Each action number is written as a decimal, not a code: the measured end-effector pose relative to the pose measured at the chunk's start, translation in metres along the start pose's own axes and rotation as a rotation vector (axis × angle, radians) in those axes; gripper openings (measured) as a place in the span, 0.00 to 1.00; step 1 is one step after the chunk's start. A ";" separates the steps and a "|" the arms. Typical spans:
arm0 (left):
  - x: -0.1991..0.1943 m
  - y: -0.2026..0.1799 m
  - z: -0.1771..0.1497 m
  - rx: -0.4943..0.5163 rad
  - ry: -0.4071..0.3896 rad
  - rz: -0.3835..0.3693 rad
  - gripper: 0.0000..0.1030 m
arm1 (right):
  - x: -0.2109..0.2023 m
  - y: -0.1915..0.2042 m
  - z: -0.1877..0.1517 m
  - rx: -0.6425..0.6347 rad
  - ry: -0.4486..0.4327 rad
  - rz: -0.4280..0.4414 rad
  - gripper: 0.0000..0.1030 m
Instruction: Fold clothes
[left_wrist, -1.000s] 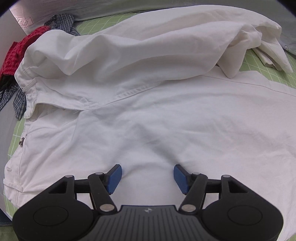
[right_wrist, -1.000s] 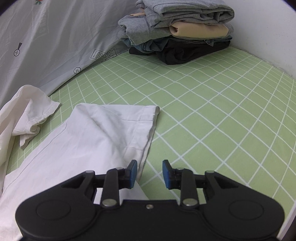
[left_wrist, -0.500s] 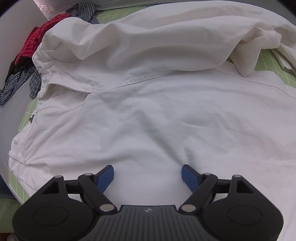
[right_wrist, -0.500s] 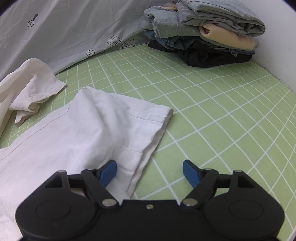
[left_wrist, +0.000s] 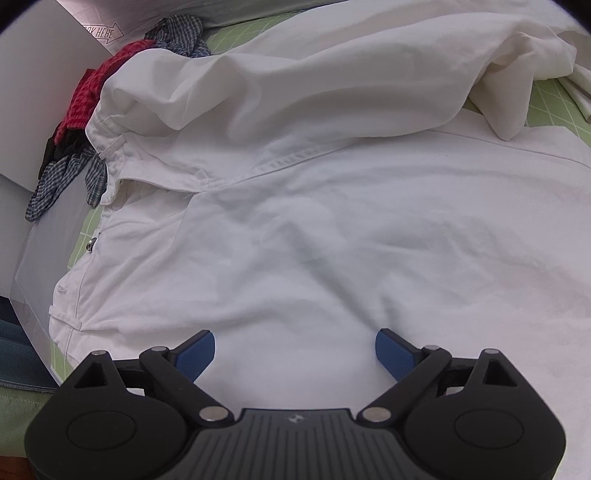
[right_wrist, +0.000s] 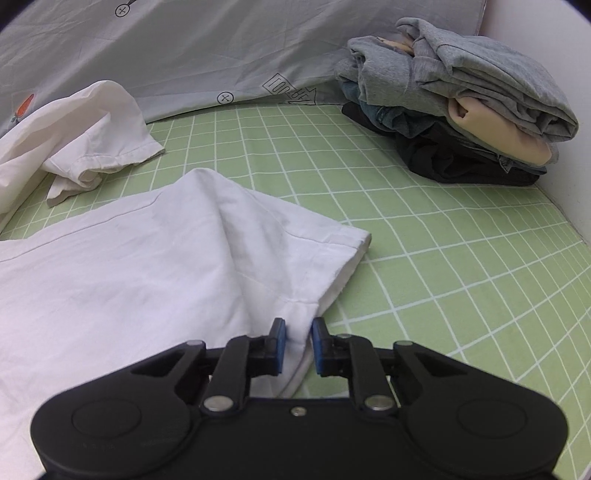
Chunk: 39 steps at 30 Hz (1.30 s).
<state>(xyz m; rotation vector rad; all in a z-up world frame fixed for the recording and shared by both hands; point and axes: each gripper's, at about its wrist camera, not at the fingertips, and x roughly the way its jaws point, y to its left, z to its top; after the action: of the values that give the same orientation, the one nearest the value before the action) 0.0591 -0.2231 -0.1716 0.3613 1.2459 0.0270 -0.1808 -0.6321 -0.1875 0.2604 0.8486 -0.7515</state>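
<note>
White trousers (left_wrist: 314, 229) lie spread on the green grid mat (right_wrist: 461, 266). Their waistband (left_wrist: 110, 147) is at the left of the left wrist view, and one leg (left_wrist: 314, 85) is folded across the top. My left gripper (left_wrist: 295, 350) hovers low over the seat of the trousers. Its jaws are opening wide and nothing is between them. In the right wrist view the near leg (right_wrist: 147, 266) ends in a hem (right_wrist: 332, 258). My right gripper (right_wrist: 298, 341) is closing on the near corner of that hem, with a fold of white cloth pinched between its blue pads (right_wrist: 280, 343).
A stack of folded grey, beige and dark clothes (right_wrist: 461, 110) sits at the far right by the white wall. Red checked cloth (left_wrist: 88, 92) and blue plaid cloth (left_wrist: 62, 177) are heaped beyond the waistband. A grey printed sheet (right_wrist: 184, 44) borders the far side. The other leg's cuff (right_wrist: 92, 147) lies crumpled at the left.
The left jaws have spread steadily wider over the trousers. The right jaws opened wide, rolled, and have now closed on the hem corner of the near leg.
</note>
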 end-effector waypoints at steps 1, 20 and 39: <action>0.000 0.001 0.000 -0.007 0.002 -0.003 0.93 | 0.003 -0.006 0.002 -0.022 -0.005 -0.040 0.13; 0.009 0.017 0.001 -0.054 0.038 -0.073 1.00 | -0.024 -0.080 -0.035 0.426 -0.030 0.059 0.48; 0.009 0.020 -0.002 -0.081 0.027 -0.085 1.00 | -0.011 -0.080 0.001 0.022 0.036 -0.287 0.20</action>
<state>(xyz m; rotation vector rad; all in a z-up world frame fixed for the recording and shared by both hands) 0.0634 -0.2020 -0.1745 0.2383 1.2819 0.0089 -0.2402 -0.6843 -0.1721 0.1735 0.9228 -1.0265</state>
